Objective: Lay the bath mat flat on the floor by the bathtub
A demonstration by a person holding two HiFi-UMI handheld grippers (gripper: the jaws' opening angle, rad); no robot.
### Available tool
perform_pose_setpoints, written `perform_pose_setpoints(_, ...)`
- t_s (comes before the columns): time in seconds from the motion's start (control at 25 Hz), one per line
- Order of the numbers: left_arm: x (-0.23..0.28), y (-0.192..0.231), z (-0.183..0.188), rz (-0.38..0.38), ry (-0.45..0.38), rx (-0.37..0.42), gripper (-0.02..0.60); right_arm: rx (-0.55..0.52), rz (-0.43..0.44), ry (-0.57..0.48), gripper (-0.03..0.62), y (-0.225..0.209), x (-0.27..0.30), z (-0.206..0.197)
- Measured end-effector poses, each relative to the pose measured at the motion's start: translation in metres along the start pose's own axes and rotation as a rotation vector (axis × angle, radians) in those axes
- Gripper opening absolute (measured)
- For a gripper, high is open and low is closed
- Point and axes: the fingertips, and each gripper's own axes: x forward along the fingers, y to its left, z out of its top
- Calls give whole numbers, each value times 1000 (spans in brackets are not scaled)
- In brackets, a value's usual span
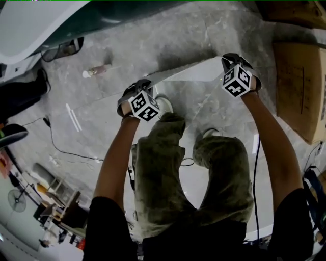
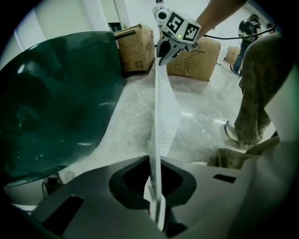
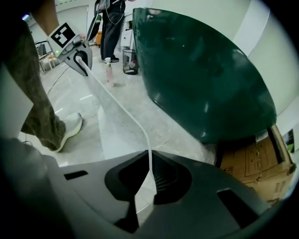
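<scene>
Thin white bath mat (image 1: 189, 71), dotted with tiny holes, stretches between left gripper (image 1: 140, 89) and right gripper (image 1: 232, 62), each clamped on its edge; green bathtub (image 1: 127, 12) at eleven o'clock.

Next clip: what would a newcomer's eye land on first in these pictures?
A white bath mat hangs stretched above the grey stone floor in front of the person's legs. One end is pinched in the left gripper, the other in the right gripper. A dark green bathtub looms just beyond, with cardboard boxes at the right.
</scene>
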Motion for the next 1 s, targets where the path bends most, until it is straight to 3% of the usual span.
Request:
perform_pose_setpoints(0.36, 85, 41, -17, 30, -45, 39, 28, -43, -122, -101, 29, -25, 96, 25)
perform_pose_setpoints(0.6, 127, 59, -29, -27, -119, -124, 28, -55, -163, -179, 29, -33, 150, 39)
perform_pose_setpoints(0.68, 142, 67, -34, 19, -136, -73, 28, -92, -178, -200, 29, -32, 165, 41)
perform_pose_setpoints(0.8, 167, 72, -45, 127, -94, 120, 28, -136, -192, -218, 29, -32, 185, 46)
perform_pose_setpoints(0.88, 178, 78, -53, 155, -80, 131, 26, -140, -192, -218, 29, -33, 197, 49)
perform_pose_setpoints(1.0, 187, 98, -60, 171, -100, 67, 26, -130, -191, -219, 29, -41, 207, 64)
